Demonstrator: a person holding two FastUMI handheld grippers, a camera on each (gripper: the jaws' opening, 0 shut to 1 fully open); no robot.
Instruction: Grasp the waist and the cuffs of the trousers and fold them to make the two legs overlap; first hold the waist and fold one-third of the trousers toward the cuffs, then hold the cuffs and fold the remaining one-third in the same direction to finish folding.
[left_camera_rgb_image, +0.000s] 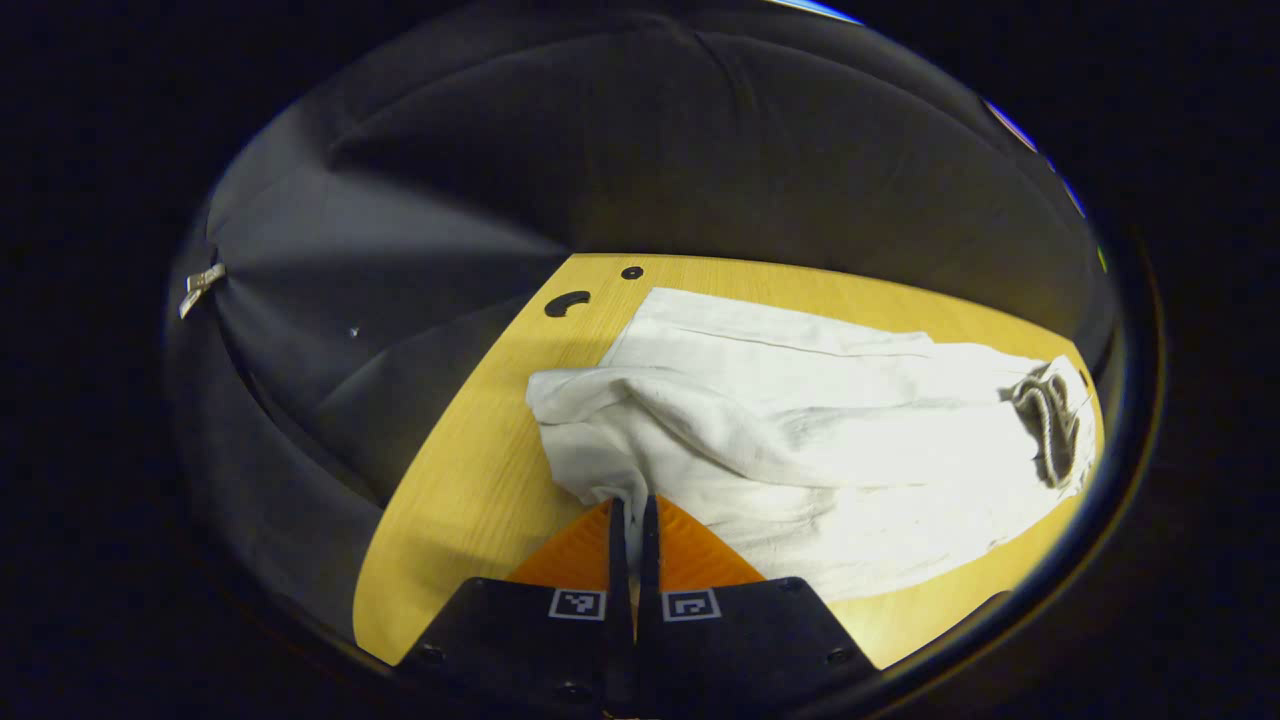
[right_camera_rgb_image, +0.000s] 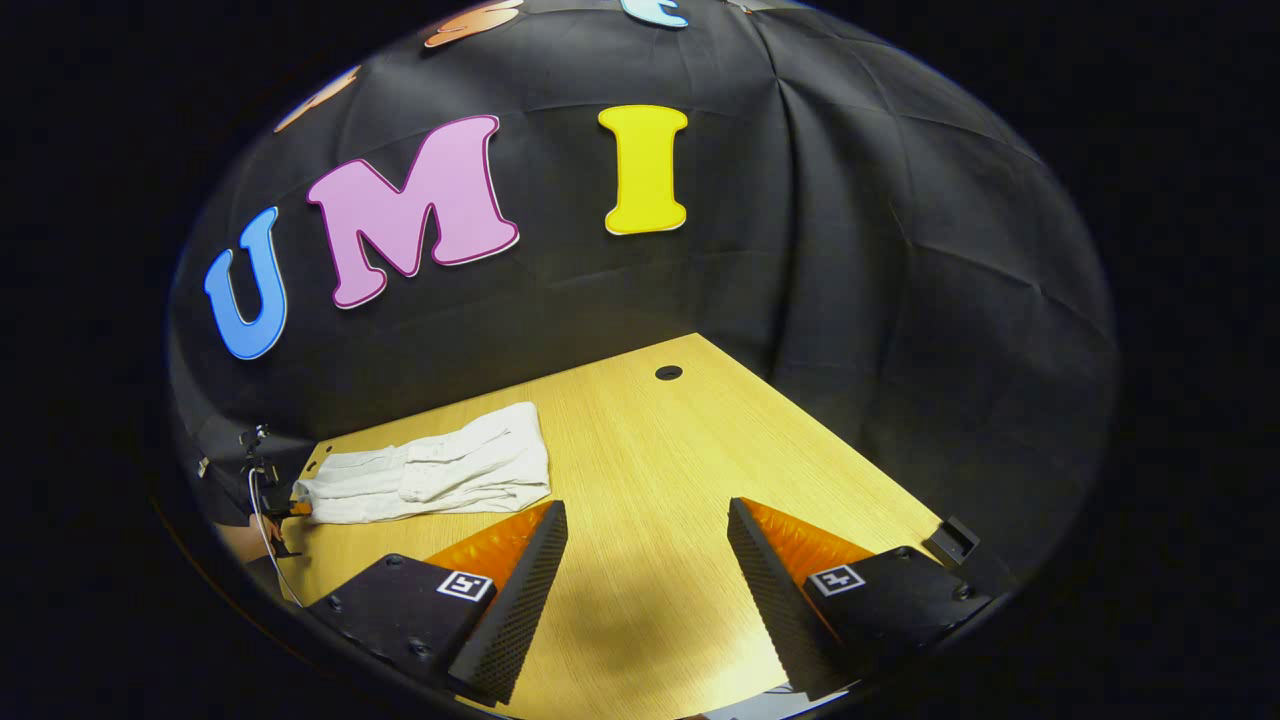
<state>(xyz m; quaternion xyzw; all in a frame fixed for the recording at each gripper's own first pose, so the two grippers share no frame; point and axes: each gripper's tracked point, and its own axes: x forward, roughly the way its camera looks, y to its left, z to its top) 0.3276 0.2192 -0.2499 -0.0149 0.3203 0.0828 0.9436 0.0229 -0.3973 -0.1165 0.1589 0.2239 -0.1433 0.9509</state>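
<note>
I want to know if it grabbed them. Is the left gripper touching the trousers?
Touching. The left gripper view shows the left gripper with its jaws closed on a fold of the white trousers.

Worktop (right_camera_rgb_image: 640, 450): pale wood-grain top, light yellow, running back to the booth wall on two sides. Round dark hole (right_camera_rgb_image: 668, 372) near its far corner; in the left gripper view the same kind of round hole (left_camera_rgb_image: 631, 272) sits just beside a curved dark slot (left_camera_rgb_image: 566, 303). Booth wall (left_camera_rgb_image: 700, 150): black cloth, creased and folded, hanging behind the worktop. Small metal clip (left_camera_rgb_image: 200, 288) fixed on the cloth, well apart from the worktop. Small black block (right_camera_rgb_image: 952, 540) at the worktop's right edge.
</note>
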